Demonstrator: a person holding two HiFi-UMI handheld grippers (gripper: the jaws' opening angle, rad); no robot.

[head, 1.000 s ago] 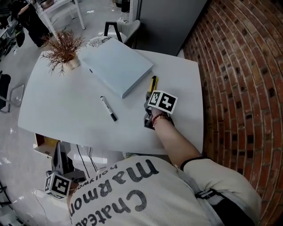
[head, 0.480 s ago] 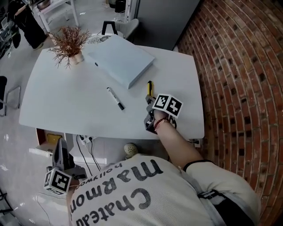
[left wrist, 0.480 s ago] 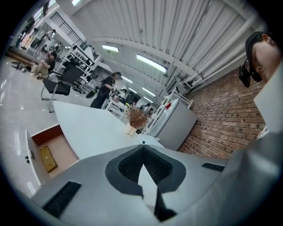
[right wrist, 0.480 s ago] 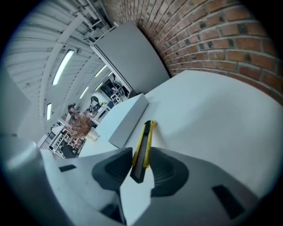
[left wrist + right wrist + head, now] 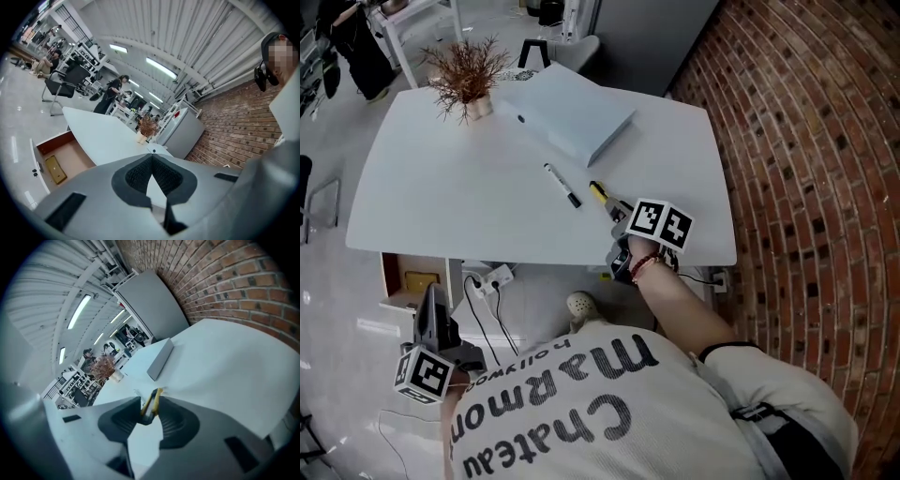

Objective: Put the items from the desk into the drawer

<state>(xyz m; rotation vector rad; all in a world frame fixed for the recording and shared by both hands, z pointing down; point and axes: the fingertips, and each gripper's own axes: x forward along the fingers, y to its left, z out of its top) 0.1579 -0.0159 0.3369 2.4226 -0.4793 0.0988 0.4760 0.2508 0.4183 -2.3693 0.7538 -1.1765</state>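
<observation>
On the white desk [image 5: 459, 206] lie a black-and-white marker [image 5: 562, 185] and a flat light-blue box [image 5: 572, 112]. My right gripper [image 5: 615, 212] is shut on a yellow-and-black utility knife [image 5: 600, 194] just above the desk near its front edge; in the right gripper view the knife [image 5: 153, 401] stands pinched between the pads. My left gripper [image 5: 435, 298] hangs low at the left, below the desk, shut with nothing in it [image 5: 151, 157]. The open drawer [image 5: 49, 140] under the desk's left side holds a flat yellow item [image 5: 55, 169].
A small pot with dried twigs [image 5: 469, 80] stands at the desk's far left corner. A brick wall [image 5: 806, 141] runs along the right. A power strip with cables [image 5: 492, 278] lies on the floor under the desk. Chairs and people are far off in the room.
My right gripper has drawn back toward the desk's front edge with the utility knife, which now lies away from the box corner. The left gripper has hardly moved.
</observation>
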